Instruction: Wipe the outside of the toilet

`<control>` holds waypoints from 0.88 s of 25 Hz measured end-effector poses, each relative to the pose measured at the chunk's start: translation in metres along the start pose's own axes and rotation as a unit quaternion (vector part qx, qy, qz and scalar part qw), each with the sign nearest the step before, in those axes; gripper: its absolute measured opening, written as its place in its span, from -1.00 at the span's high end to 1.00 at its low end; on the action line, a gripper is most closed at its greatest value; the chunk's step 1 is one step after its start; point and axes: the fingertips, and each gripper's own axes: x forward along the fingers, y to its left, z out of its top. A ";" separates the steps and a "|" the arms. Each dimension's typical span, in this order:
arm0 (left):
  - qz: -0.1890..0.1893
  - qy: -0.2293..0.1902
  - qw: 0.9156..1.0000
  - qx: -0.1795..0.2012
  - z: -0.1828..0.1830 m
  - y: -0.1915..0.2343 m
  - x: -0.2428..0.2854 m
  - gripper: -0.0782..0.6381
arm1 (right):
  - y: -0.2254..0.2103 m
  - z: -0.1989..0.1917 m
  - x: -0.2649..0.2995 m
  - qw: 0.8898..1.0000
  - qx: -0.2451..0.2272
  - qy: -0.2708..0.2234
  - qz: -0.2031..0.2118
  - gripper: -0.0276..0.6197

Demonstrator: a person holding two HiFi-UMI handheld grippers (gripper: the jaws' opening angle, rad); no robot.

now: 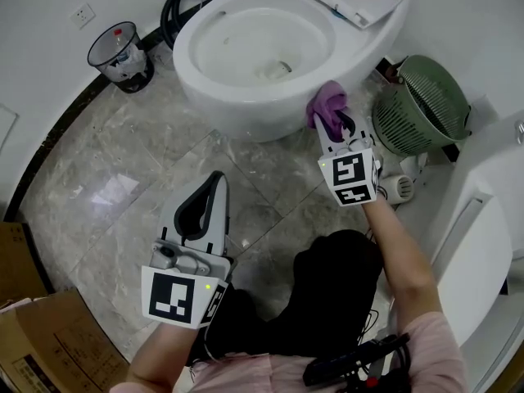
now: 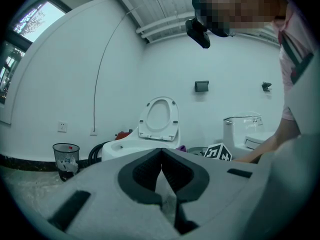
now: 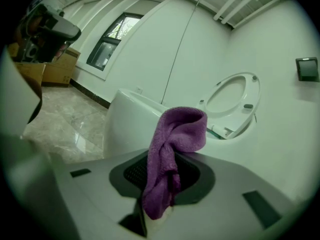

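Observation:
The white toilet [image 1: 246,97] stands at the top of the head view with its seat and lid raised. My right gripper [image 1: 334,123] is shut on a purple cloth [image 1: 327,103], which rests against the lower right outside of the bowl. In the right gripper view the purple cloth [image 3: 172,149] bulges out from between the jaws, right in front of the toilet bowl wall [image 3: 127,124]. My left gripper [image 1: 214,180] hovers shut and empty over the marble floor, well short of the toilet. The left gripper view shows the toilet [image 2: 150,134] straight ahead in the distance.
A black waste bin [image 1: 121,54] stands at the wall left of the toilet, with black hoses [image 1: 176,11] beside it. A green basket [image 1: 422,105] lies on its side to the right of the bowl. Cardboard boxes [image 1: 33,334] sit at lower left. A second white fixture [image 1: 483,219] is on the right.

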 end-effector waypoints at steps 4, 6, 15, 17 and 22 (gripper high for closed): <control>0.005 -0.004 1.000 -0.003 0.000 0.006 -0.006 0.76 | 0.015 0.010 -0.002 1.000 -0.009 -0.010 0.016 0.59; 0.008 -0.006 1.000 -0.006 -0.002 0.008 -0.009 0.76 | 0.020 0.014 -0.004 1.000 -0.019 -0.006 0.018 0.59; 0.015 -0.016 1.000 -0.017 0.001 0.018 -0.019 0.76 | 0.049 0.035 -0.005 0.998 -0.036 -0.012 0.044 0.59; 0.017 -0.017 1.000 -0.019 -0.001 0.021 -0.021 0.76 | 0.055 0.040 -0.005 0.998 -0.042 -0.008 0.047 0.59; 0.019 -0.020 0.999 -0.025 -0.003 0.027 -0.030 0.76 | 0.071 0.051 -0.004 0.997 -0.041 -0.015 0.060 0.59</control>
